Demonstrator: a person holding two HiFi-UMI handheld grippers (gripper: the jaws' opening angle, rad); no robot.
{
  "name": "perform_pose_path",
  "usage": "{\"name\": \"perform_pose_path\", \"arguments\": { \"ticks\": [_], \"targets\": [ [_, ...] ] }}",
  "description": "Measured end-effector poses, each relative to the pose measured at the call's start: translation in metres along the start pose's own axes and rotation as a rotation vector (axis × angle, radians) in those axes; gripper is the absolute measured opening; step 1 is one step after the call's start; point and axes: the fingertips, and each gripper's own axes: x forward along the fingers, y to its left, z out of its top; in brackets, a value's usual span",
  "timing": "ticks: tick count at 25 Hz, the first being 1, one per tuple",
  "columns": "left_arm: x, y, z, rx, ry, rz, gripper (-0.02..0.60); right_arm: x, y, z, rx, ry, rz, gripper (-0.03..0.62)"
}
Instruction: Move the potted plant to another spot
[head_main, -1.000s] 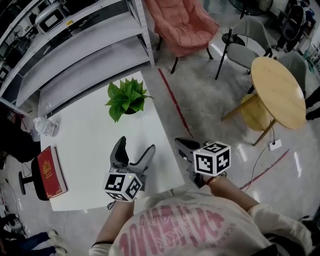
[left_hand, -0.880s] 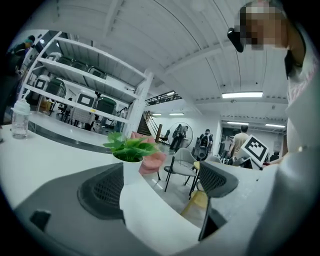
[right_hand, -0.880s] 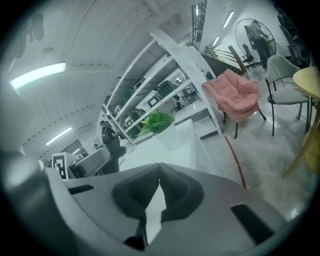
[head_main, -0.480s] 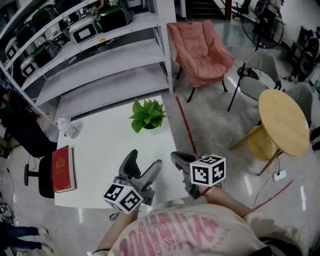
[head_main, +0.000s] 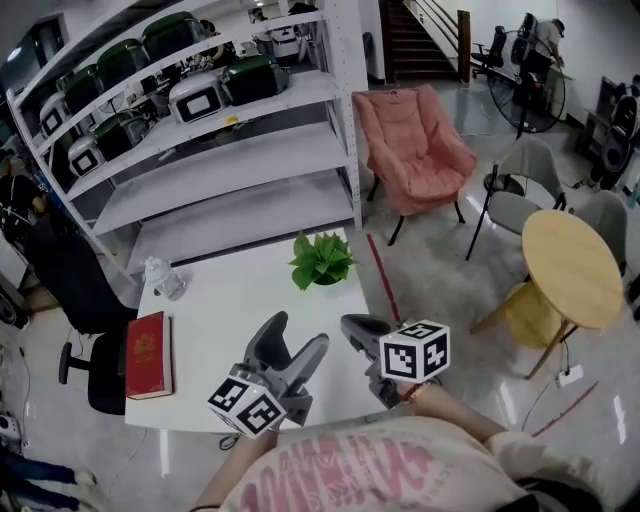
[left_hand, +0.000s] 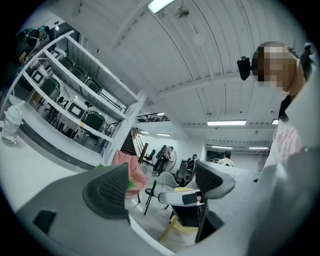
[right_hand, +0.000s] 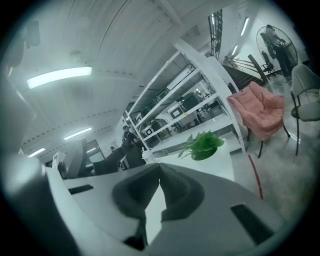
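The potted plant (head_main: 322, 262), green leaves in a small dark pot, stands near the far right corner of the white table (head_main: 220, 300). It also shows in the right gripper view (right_hand: 202, 144), well beyond the jaws. My left gripper (head_main: 297, 335) hovers over the table's near edge, short of the plant. Its jaws have just been closing a little but still stand open, with nothing between the pads (left_hand: 107, 190). My right gripper (head_main: 352, 324) is held beside it at the table's right edge, and its pads (right_hand: 175, 187) meet at the tips, empty.
A red book (head_main: 150, 354) lies at the table's left edge and a clear water bottle (head_main: 165, 278) stands at its far left corner. Metal shelving (head_main: 230, 150) runs behind the table. A pink chair (head_main: 420, 145) and a round wooden table (head_main: 572, 265) stand to the right.
Both grippers have risen above the table's near edge, and the head view has tilted up to take in more shelving. The plant has stayed in place on the table.
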Motion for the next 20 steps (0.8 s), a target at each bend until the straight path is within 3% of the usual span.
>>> {"name": "perform_pose_path", "arguments": {
  "ticks": [3, 16, 20],
  "targets": [
    [-0.014, 0.0, 0.009, 0.013, -0.001, -0.02, 0.39, 0.004, 0.017, -0.004, -0.014, 0.0, -0.002, 0.006],
    [-0.064, 0.014, 0.023, 0.066, 0.049, -0.009, 0.049, 0.015, 0.068, -0.025, -0.02, -0.026, -0.059, 0.006],
    [-0.079, 0.024, 0.028, 0.056, 0.064, -0.002, 0.003, 0.021, 0.083, -0.027, -0.029, -0.047, -0.082, 0.006]
  ]
}}
